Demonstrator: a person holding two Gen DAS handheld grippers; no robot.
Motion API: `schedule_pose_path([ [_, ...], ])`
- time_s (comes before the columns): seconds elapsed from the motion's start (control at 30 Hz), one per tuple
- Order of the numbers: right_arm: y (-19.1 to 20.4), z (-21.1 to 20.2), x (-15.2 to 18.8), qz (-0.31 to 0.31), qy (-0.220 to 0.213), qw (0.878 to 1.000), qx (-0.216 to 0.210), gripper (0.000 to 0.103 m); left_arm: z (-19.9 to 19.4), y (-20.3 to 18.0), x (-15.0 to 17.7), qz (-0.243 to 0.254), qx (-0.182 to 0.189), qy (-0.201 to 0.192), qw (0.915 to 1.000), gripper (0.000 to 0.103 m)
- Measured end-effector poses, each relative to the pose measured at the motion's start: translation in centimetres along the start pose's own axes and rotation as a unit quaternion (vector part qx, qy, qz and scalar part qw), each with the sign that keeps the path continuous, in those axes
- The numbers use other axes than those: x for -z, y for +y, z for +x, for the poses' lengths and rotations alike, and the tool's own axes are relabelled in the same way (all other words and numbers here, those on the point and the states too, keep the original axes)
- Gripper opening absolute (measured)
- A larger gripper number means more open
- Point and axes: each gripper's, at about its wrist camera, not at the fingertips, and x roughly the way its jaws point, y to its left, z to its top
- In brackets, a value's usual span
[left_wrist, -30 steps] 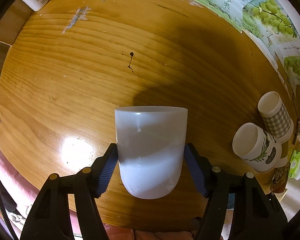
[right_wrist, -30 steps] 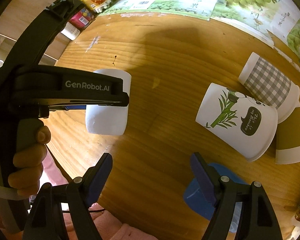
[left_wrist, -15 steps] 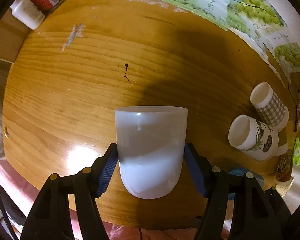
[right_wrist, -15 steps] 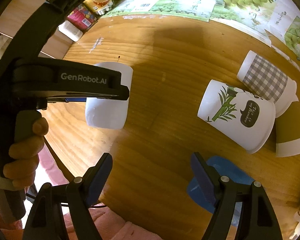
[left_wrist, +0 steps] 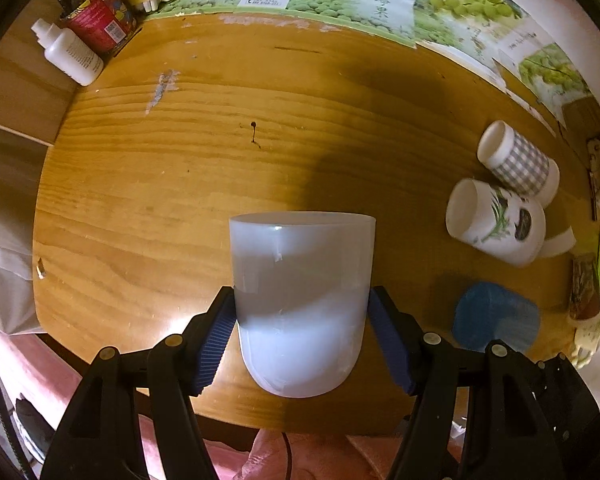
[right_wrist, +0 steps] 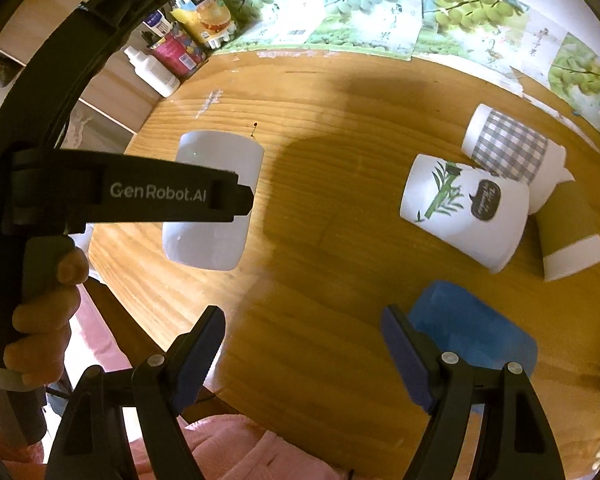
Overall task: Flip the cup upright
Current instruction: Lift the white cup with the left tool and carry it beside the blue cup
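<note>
Table (left_wrist: 140, 184): round, wooden, under and ahead of both sets of fingers. Fruit posters (left_wrist: 360, 4) along its far edge.

Left gripper (left_wrist: 302, 322): blue pads clamped on the lower sides of the white cup (left_wrist: 302, 300). Cup sits squarely between the pads, open rim pointing away from the fingers, rounded base toward the camera. In the right wrist view the same cup (right_wrist: 214, 208) hangs above the table with the branded arm across its middle; the hand (right_wrist: 44, 320) grips the handle low at left.

Right gripper (right_wrist: 302, 354): fingers spread wide, nothing between them, held over the near table edge.

Blue cup (right_wrist: 476, 332): lying on its side just beyond the right finger, partly behind it.

Bamboo cup (right_wrist: 466, 210): on its side, farther ahead and to the right of the right fingers, touching the checked cup (right_wrist: 510, 148) behind it. Brown cup (right_wrist: 570, 232) lies against both, at far right.

White bottle (left_wrist: 72, 56) and red can (left_wrist: 100, 24): well ahead and left of the left fingers, off the table edge.
</note>
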Motion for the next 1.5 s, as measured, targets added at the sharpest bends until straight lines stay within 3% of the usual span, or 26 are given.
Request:
schedule_pose_path([
  [0.4, 2.1, -2.5, 5.4, 0.021, -0.049, 0.998, 0.014, 0.081, -2.3, -2.1, 6.4, 0.054, -0.013, -0.035, 0.9978, 0.071],
  [0.93, 3.6, -7.1, 14.7, 0.067, -0.119, 0.989, 0.051, 0.081, -4.7, -5.6, 15.5, 0.141, -0.016, -0.067, 0.9876, 0.071],
  [1.23, 2.3, -8.4, 19.2, 0.103, -0.121, 0.985, 0.069, 0.081, -4.0, -8.7, 18.7, 0.183, -0.018, -0.056, 0.9813, 0.071],
  [1.5, -1.1, -9.0, 21.6, 0.126, -0.110, 0.983, 0.078, 0.081, -2.9, -13.5, 19.3, 0.203, -0.013, -0.043, 0.9782, 0.071],
])
